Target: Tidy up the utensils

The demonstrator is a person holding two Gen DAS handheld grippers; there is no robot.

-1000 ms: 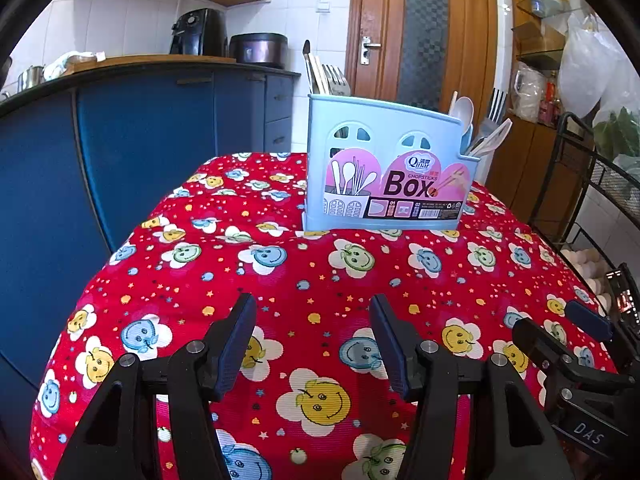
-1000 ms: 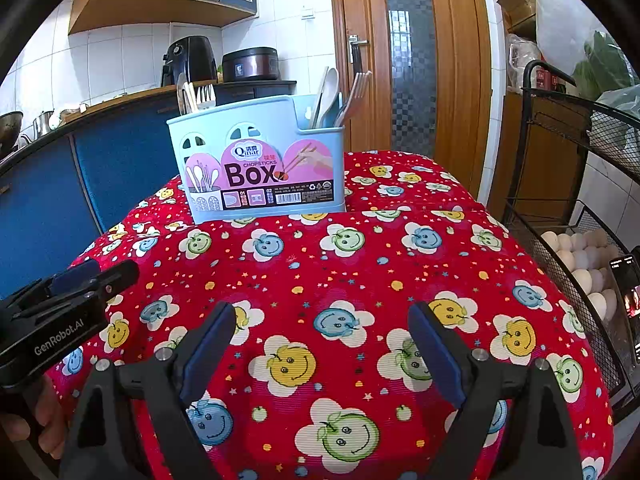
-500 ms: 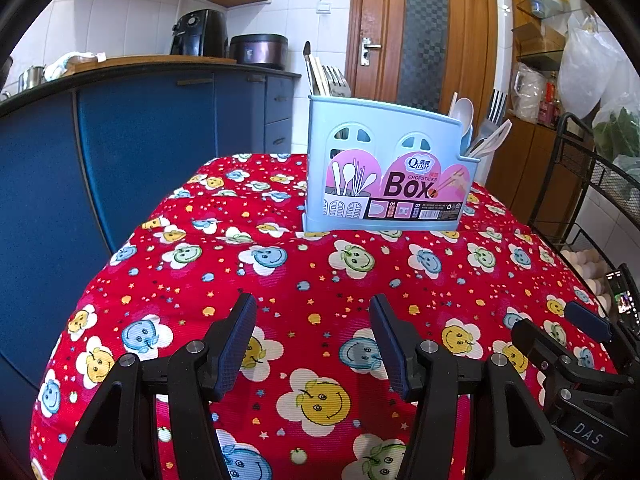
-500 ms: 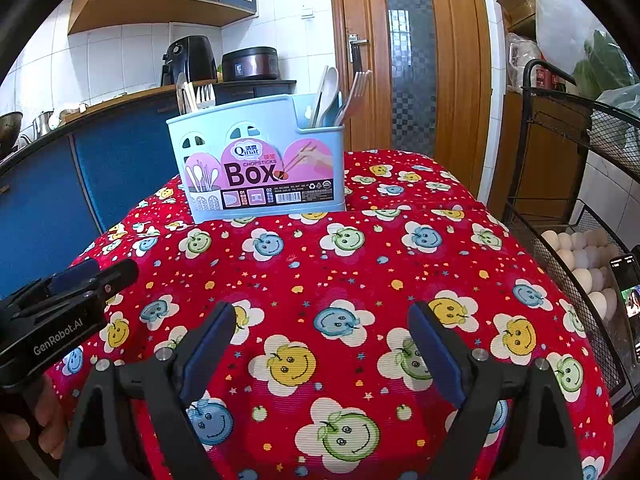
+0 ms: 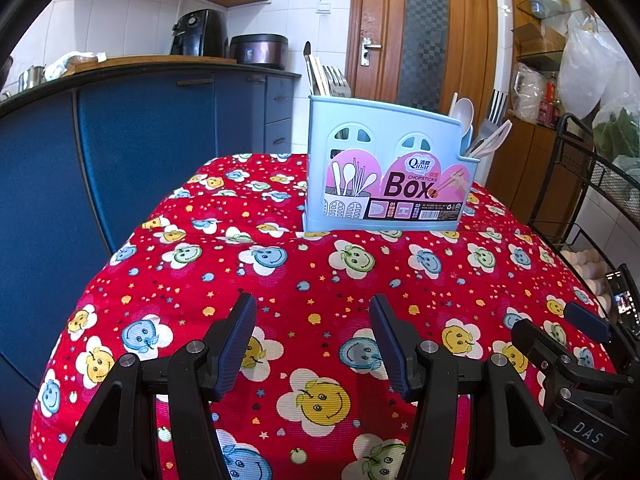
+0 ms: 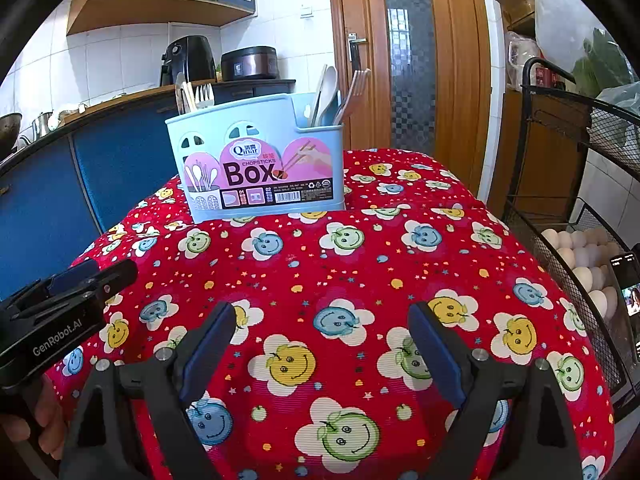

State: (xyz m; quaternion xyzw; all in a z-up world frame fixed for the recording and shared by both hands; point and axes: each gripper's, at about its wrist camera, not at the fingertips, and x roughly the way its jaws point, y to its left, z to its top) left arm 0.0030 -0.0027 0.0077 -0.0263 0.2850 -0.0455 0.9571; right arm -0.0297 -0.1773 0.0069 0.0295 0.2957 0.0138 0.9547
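Nothing moved since earlier frame | light-blue plastic utensil box [image 5: 386, 184] with spoons, forks at tabletop far edge | left gripper [image 5: 312, 336] released, empty | right gripper [image 6: 320, 344] released, empty

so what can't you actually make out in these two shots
- Utensil box: its front wall hides the inside and the lower part of every utensil, both views.
- Utensils at its left end: too small to count.
- Egg basket: cut off by the right edge.
- Left tongs and right tongs: open, empty; handles cut off below.
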